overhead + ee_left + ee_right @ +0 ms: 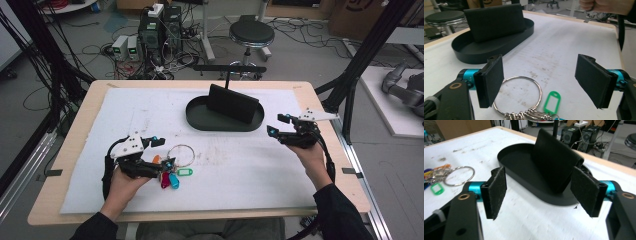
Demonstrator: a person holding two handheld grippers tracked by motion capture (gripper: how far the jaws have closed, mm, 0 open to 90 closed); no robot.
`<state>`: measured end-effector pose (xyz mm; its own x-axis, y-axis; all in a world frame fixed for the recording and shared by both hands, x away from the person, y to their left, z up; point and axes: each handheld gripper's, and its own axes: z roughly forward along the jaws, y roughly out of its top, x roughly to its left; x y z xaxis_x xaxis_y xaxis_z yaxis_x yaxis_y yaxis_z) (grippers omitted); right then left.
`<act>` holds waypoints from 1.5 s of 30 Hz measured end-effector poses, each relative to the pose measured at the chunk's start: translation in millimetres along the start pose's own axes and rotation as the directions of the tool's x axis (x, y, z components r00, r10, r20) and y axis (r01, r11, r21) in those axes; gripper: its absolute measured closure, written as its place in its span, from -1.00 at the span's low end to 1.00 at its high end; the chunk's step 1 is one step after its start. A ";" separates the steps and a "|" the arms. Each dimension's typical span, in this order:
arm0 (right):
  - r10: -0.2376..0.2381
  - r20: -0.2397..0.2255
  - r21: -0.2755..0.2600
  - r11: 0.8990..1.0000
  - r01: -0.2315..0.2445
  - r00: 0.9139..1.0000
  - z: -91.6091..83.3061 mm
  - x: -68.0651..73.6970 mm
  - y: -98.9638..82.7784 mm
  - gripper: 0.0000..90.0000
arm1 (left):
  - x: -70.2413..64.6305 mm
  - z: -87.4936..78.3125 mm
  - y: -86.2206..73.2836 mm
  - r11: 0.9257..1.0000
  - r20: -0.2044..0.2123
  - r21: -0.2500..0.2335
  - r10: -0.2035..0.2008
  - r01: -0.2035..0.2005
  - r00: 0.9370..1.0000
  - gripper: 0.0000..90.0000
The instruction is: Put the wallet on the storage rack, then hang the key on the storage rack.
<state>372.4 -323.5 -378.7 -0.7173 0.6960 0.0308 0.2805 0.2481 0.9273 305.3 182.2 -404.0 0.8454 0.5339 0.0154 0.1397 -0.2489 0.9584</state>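
The left gripper [539,82], jaws wide and empty, hangs just over the key ring [520,93], a light, stiff, slippery wire loop with dangling tags, best pinched across its bare arc between the jaws.

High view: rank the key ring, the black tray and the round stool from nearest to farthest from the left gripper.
From the left gripper:
1. key ring, just right of its jaws on the white mat.
2. black tray, farther back, mid-table.
3. round stool, on the floor beyond the table.
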 end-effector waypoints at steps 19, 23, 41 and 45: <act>0.048 0.035 -0.020 0.999 -0.047 0.998 -28.4 0.7 -33.1 -0.53 | 11.0 -0.5 -1.5 1.000 -0.081 -0.011 -0.022 0.021 0.996 -0.49; 0.048 0.044 -0.034 0.998 -0.046 0.998 -31.0 -2.1 -34.5 -0.53 | 12.6 0.8 -3.4 0.999 -0.078 -0.016 -0.049 0.048 0.996 -0.49; 0.075 0.081 -0.011 0.997 -0.075 0.994 -34.5 -8.1 -42.9 -0.52 | 36.5 24.0 -10.7 0.976 -0.153 0.075 -0.191 0.204 0.970 -0.26; 0.079 0.087 -0.013 0.997 -0.078 0.993 -36.4 -9.2 -43.7 -0.52 | 39.3 32.0 -13.1 0.969 -0.192 0.140 -0.177 0.206 0.965 -0.04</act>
<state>343.6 -365.3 -405.8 -0.6346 0.7696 0.0712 0.3270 0.1839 0.9270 353.2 180.6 -425.0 0.6922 0.7147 -0.1002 0.3814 -0.2443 0.8915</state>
